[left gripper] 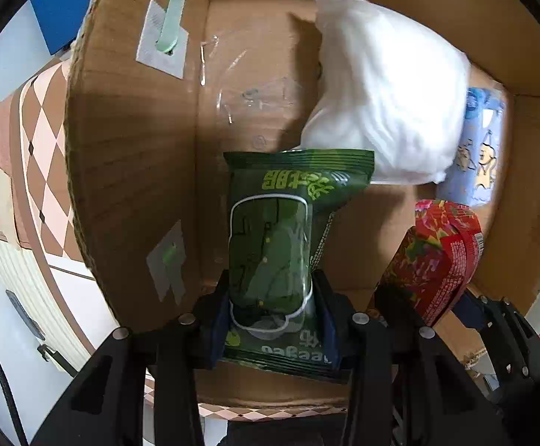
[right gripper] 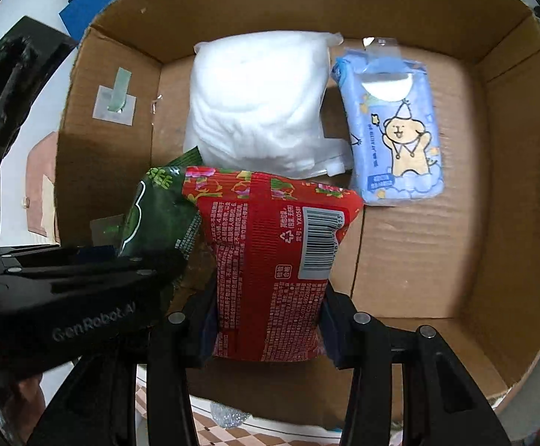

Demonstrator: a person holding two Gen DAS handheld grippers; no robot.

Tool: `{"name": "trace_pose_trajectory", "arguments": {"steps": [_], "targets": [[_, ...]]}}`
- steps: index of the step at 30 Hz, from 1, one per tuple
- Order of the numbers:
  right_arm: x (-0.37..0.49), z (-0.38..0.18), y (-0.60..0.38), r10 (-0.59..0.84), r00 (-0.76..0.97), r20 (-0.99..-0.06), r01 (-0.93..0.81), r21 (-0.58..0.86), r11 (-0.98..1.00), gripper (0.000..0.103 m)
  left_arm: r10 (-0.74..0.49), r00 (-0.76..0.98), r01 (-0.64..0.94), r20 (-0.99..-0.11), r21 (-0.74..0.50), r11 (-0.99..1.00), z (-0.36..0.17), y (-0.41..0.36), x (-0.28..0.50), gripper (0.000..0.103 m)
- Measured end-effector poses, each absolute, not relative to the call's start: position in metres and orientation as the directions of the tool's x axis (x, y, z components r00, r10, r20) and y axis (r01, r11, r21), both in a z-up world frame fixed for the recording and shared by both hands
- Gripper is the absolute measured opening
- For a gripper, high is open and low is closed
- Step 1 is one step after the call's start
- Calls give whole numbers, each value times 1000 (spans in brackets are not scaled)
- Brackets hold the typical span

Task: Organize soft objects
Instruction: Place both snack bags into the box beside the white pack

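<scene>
Over the open brown cardboard box, the left gripper clamps a dark green plastic wipes pack. Beside it, the right gripper clamps a red printed plastic packet. Behind them, on the box floor, lie a white padded bag and a blue cartoon-bear tissue pack.

Four soft packs, one cardboard box

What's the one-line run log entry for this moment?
left gripper: shut on green pack | right gripper: shut on red pack | both over box
</scene>
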State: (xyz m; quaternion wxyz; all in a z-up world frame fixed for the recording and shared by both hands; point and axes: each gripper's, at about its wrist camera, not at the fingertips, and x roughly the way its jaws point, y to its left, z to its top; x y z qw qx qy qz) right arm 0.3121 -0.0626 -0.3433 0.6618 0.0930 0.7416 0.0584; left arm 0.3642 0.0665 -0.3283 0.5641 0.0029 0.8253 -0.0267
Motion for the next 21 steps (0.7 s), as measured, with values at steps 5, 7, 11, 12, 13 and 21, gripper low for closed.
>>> {"name": "trace_pose_trajectory", "arguments": {"steps": [5, 7, 11, 12, 13, 21], "targets": [[315, -346, -62, 208, -128, -970, 52, 203, 978, 49, -23, -377, 30, -926, -36, 999, -324, 69, 362, 39], [317, -347, -61, 199, -136, -970, 44, 195, 980, 54, -28, -372, 9, -928, -34, 999, -319, 75, 360, 45], [321, -336, -58, 143, -118, -983, 7, 143, 990, 90, -50, -312, 17, -949, -58, 998, -295, 76, 358, 73], [321, -329, -58, 124, -107, -987, -6, 125, 992, 91, -45, -298, 26, -954, -55, 998, -288, 75, 357, 80], [321, -326, -58, 116, -102, -988, -13, 118, 993, 91, -38, -276, 39, -960, -50, 998, -279, 74, 354, 89], [298, -271, -67, 95, 21, -995, -61, 93, 994, 103, -54, -97, 70, -994, -61, 996, -226, 68, 328, 100]]}}
